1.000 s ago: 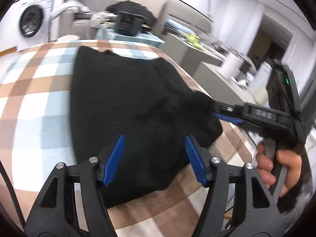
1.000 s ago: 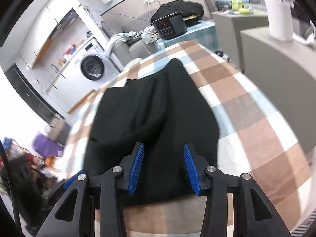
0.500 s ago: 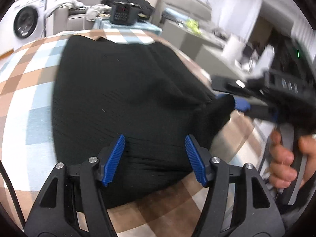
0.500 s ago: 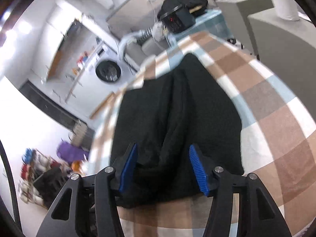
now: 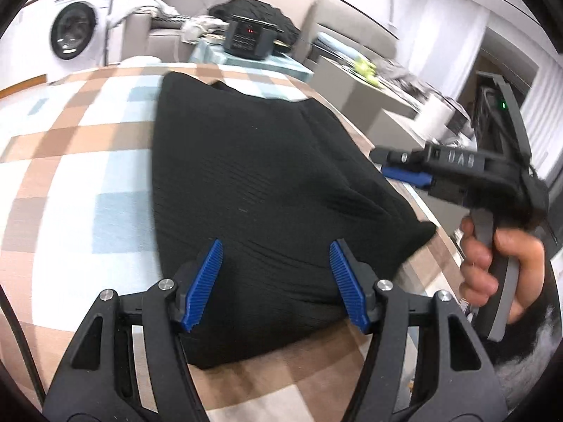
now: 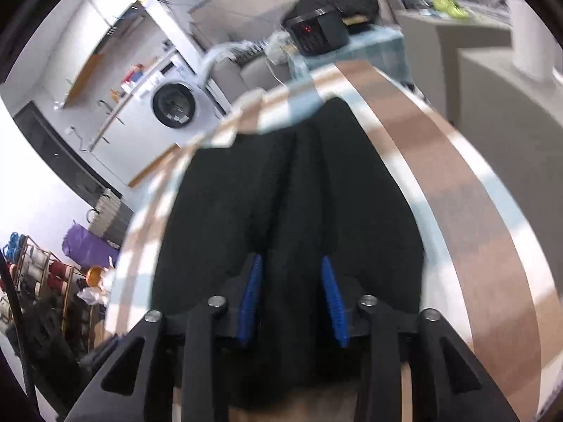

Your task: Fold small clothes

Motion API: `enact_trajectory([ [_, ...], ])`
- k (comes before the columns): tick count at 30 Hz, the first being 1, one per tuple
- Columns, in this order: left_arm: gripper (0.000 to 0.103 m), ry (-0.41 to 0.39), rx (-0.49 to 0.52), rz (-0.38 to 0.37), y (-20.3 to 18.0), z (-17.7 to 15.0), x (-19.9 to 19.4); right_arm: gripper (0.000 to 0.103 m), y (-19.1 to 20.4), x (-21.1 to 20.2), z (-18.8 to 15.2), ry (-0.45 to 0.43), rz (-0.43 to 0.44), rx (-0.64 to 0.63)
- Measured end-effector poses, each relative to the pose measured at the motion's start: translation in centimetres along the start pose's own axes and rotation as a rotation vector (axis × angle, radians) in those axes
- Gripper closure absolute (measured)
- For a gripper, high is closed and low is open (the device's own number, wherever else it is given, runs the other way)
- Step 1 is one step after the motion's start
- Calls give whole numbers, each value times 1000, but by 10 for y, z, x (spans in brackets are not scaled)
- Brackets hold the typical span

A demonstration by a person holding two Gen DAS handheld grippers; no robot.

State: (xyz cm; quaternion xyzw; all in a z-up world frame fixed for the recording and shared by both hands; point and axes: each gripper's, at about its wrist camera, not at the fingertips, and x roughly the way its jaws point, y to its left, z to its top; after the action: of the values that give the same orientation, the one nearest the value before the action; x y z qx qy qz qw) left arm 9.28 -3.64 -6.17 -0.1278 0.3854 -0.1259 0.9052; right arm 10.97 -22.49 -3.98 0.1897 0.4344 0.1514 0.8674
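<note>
A black knit garment (image 5: 246,176) lies flat on the checked tablecloth (image 5: 70,176). My left gripper (image 5: 274,281) hovers open over its near hem, the blue pads well apart and nothing pinched. In the left wrist view my right gripper (image 5: 383,165), held by a hand (image 5: 492,263), sits at the garment's right edge. The right wrist view shows the right gripper (image 6: 292,299) low over the garment (image 6: 228,211). Its jaws are closing, with a ridge of black cloth between the pads, and I see no pad pressing.
The table's right edge (image 6: 457,193) runs close beside the garment. Past the far edge are a black appliance with a red display (image 5: 248,38), a washing machine (image 5: 74,31) and a grey counter (image 5: 352,95) with a white roll (image 5: 432,119). A rack of spools (image 6: 35,274) stands far left.
My right gripper has moved from the garment's near right corner farther up its right edge. Its jaws widened, then narrowed. That corner now lies flatter. The left jaws look unchanged.
</note>
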Motion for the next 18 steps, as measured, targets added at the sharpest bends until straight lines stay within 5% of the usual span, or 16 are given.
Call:
enact_trajectory([
  [5,42,-30,-64,49,29,6,-11,58,22,33,37,21,-10,-60],
  [9,42,-36,-105,79,48,5,-17,59,16,85,47,173,-25,-32],
  [10,42,-36,-112,82,52,3,-19,61,14,94,47,195,-30,-36],
  [12,42,-39,-120,89,55,2,-21,91,19,100,46,216,-10,-78],
  [16,42,-47,-127,90,58,3,-25,96,45,67,59,87,10,-210],
  [18,42,-49,-120,88,56,5,-22,96,52,59,68,62,-51,-248],
])
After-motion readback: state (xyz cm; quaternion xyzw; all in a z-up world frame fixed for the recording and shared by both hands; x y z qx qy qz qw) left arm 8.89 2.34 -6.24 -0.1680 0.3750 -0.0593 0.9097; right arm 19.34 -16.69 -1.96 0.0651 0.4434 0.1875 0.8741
